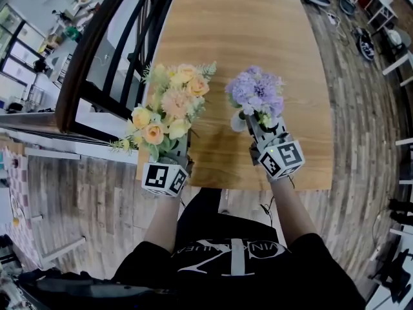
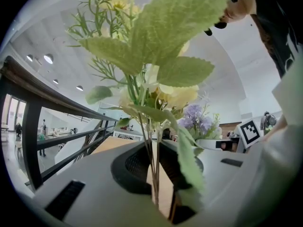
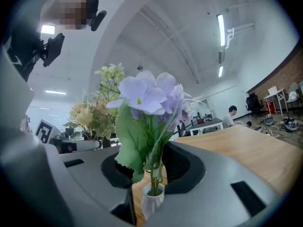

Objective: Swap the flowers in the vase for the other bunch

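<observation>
Purple flowers (image 3: 149, 96) are sitting in the white vase (image 3: 152, 201) on the table (image 1: 245, 37), loose between the right gripper's (image 3: 147, 170) parted jaws, while the left gripper's (image 2: 158, 174) narrow jaws are clamping the peach bunch's (image 2: 175, 96) stems.

A vase (image 3: 152, 200) is stood on the table (image 1: 239, 37) near its front edge, with flowers (image 1: 256, 92) set in it. The other bunch (image 1: 169, 108) is held left of it, over the table's left edge.

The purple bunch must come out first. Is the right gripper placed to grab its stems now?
Probably yes: the purple artificial flowers' stems rise from the small white vase right between the right gripper's open jaws, with nothing in the way.
</observation>
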Demonstrator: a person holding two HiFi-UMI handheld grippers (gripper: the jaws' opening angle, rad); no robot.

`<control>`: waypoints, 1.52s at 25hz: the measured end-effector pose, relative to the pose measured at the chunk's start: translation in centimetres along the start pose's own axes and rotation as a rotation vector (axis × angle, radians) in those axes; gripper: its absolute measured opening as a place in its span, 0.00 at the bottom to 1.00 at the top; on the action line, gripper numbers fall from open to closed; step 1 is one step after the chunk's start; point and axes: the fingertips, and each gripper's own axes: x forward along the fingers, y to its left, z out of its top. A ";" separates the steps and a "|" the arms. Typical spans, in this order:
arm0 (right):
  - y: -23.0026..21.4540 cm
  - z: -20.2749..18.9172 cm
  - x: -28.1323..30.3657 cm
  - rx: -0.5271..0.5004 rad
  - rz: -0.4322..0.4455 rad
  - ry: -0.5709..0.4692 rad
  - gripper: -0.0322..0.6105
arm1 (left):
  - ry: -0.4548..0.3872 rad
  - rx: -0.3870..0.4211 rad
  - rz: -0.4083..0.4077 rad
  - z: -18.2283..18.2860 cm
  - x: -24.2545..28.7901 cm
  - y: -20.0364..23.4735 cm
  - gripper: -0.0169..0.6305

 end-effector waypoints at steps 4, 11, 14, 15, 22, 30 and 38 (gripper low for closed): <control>0.1 0.1 0.0 0.009 0.009 0.002 0.28 | -0.004 -0.009 -0.005 -0.1 0.3 0.1 0.09; 0.3 -0.6 -0.4 0.006 0.007 0.039 0.35 | -0.008 -0.020 -0.015 -0.2 0.4 -0.2 0.09; 0.6 -0.8 -0.6 0.010 0.012 0.049 0.35 | -0.007 -0.023 -0.015 -0.3 0.4 -0.2 0.09; 0.6 -0.9 -0.6 0.008 0.015 0.054 0.35 | -0.007 -0.023 -0.014 -0.3 0.4 -0.2 0.09; 0.9 -1.5 -1.0 0.017 0.010 0.076 0.35 | -0.004 -0.023 -0.021 -0.2 0.4 -0.3 0.09; 1.1 -2.3 -2.4 0.052 -0.004 0.111 0.35 | 0.007 -0.031 -0.022 -0.6 -0.2 -1.2 0.09; 3.0 -2.3 -4.9 0.033 0.028 0.119 0.23 | 0.005 -0.046 -0.017 -0.9 -1.5 -2.6 0.09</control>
